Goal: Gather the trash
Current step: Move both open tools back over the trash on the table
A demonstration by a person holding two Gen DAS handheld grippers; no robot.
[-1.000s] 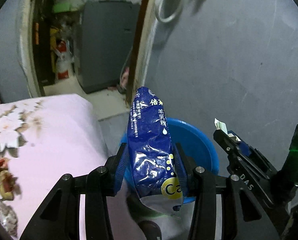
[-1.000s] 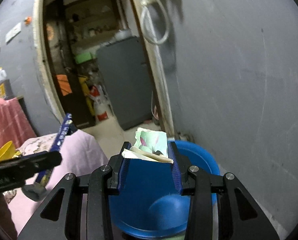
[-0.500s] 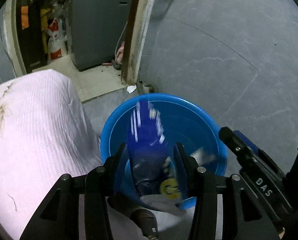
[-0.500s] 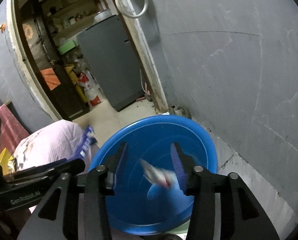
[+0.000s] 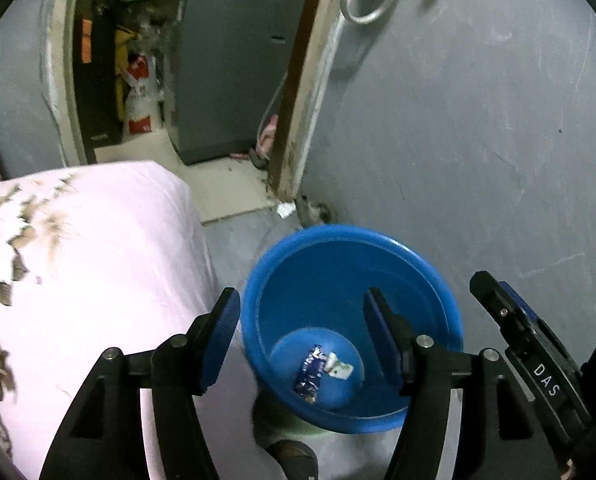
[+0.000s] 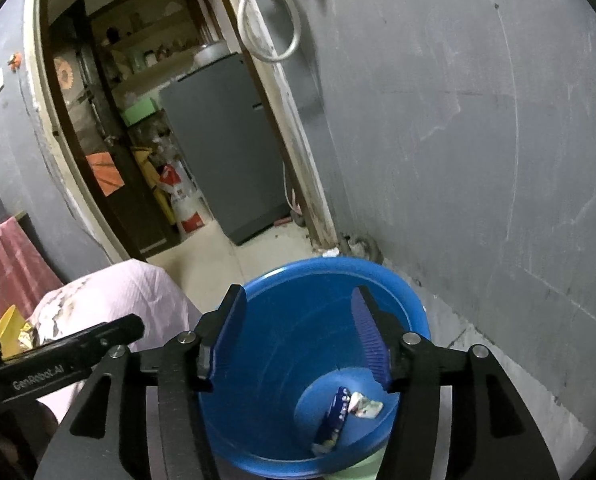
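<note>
A blue plastic basin (image 5: 425, 276) stands on the floor by the grey wall; it also shows in the right wrist view (image 6: 393, 284). At its bottom lie a dark blue foil packet (image 5: 309, 374) (image 6: 333, 418) and a crumpled white paper wrapper (image 5: 339, 367) (image 6: 363, 405). My left gripper (image 5: 303, 332) is open and empty above the basin. My right gripper (image 6: 298, 336) is open and empty above it too, and shows at the right in the left wrist view (image 5: 529, 344).
A bed with a pink floral cover (image 5: 78, 264) (image 6: 130, 296) lies left of the basin. Behind is a doorway with a grey cabinet (image 5: 234, 76) (image 6: 226, 144) and sacks. A grey wall (image 5: 477, 120) runs along the right. Yellow wrappers (image 6: 14, 332) lie on the bed.
Both grippers opened over the basin. The blue packet dropped from the left one and the paper wrapper from the right one; both now lie at the basin's bottom.
</note>
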